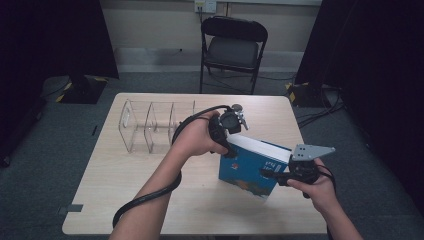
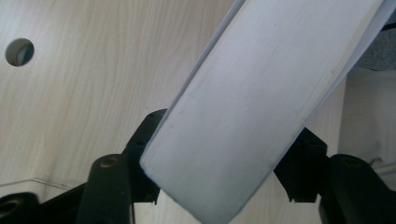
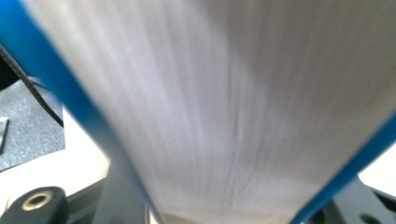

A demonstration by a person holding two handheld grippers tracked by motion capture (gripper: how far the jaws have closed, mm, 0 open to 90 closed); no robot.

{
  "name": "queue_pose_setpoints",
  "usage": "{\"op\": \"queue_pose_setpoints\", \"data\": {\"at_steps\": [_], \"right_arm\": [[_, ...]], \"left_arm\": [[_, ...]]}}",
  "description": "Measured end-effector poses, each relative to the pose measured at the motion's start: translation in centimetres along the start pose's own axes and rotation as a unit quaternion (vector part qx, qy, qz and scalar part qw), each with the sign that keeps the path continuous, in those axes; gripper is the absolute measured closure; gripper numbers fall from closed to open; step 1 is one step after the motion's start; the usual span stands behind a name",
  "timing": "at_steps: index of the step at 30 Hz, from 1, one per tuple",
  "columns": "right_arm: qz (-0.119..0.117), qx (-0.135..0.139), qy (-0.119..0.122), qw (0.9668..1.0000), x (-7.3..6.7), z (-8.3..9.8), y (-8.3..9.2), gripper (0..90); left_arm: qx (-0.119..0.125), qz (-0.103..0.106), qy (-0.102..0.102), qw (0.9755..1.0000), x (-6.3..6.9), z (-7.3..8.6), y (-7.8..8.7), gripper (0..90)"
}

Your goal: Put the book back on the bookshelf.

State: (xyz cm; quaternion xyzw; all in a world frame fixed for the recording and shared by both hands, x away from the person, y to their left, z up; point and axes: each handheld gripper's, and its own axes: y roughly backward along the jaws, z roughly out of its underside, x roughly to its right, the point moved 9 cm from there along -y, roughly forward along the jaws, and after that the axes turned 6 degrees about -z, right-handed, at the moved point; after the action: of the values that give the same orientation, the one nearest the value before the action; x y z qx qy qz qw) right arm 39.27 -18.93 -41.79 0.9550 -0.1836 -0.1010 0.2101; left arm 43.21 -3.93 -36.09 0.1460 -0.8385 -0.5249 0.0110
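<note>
Left of room: dark curtain (image 1: 55,35) hanging over a grey carpet floor (image 1: 45,150), with a black stand base (image 1: 82,90) at its foot.
Desk: pale wood-grain desk (image 1: 120,195); a round hole (image 2: 19,51) in it shows in the left gripper view.
Clear rack: see-through divided organiser (image 1: 150,125) stands at the desk's far left part, well apart from the book.
Left gripper: left gripper (image 1: 231,145) comes down onto the book's top left corner; its fingers (image 2: 144,144) sit on either side of the white page edge, touching it, clenched on the book.
Book: blue-covered book (image 1: 250,172) stands upright on the desk, right of centre, tilted, between both grippers.
Right gripper: right gripper (image 1: 272,174) meets the book's right edge; its fingers lie along both blue covers, grasping the book.
Back of room: black folding chair (image 1: 232,50) against a pale wall (image 1: 150,22).
Right of room: dark curtain (image 1: 380,60), cables (image 1: 320,112) on the floor.
</note>
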Motion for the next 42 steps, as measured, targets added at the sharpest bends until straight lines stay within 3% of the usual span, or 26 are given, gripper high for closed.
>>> {"op": "queue_pose_setpoints", "data": {"at_steps": [5, 15, 17, 21, 25, 33, 37, 42], "right_arm": [[0.002, 0.008, -0.003, 1.0000, 0.3, 0.1, -0.1, 46.5], [0.010, 0.019, -0.010, 0.9997, 1.4, 0.5, -0.3, 36.5], [0.007, 0.021, -0.010, 0.9997, 1.4, 0.5, -0.5, 34.3], [0.004, 0.019, -0.007, 0.9998, 1.5, 0.4, -0.7, 32.1], [0.006, 0.021, -0.005, 0.9997, 1.7, 0.3, -0.8, 32.3], [0.007, 0.024, -0.006, 0.9997, 1.7, 0.3, -0.8, 32.8], [0.010, 0.025, -0.007, 0.9996, 1.9, 0.3, -0.9, 32.9], [0.007, 0.023, -0.009, 0.9997, 1.9, 0.4, -0.9, 32.8]], "left_arm": [[-0.014, 0.004, 0.007, 0.9999, 0.5, 0.6, 0.6, 50.9], [-0.013, 0.007, 0.027, 0.9995, 1.5, 1.2, 1.2, 57.0], [-0.010, 0.009, 0.024, 0.9996, 1.8, 1.3, 1.3, 57.8], [-0.004, 0.008, 0.044, 0.9990, 2.0, 1.5, 1.3, 58.1], [0.003, 0.006, 0.046, 0.9989, 1.7, 1.5, 1.2, 57.3], [0.018, 0.002, 0.028, 0.9995, 1.4, 1.4, 0.9, 55.0], [0.026, 0.007, 0.030, 0.9992, 1.2, 1.2, 0.5, 54.1], [0.036, 0.022, 0.017, 0.9990, 1.5, 0.7, -0.5, 51.8]]}}
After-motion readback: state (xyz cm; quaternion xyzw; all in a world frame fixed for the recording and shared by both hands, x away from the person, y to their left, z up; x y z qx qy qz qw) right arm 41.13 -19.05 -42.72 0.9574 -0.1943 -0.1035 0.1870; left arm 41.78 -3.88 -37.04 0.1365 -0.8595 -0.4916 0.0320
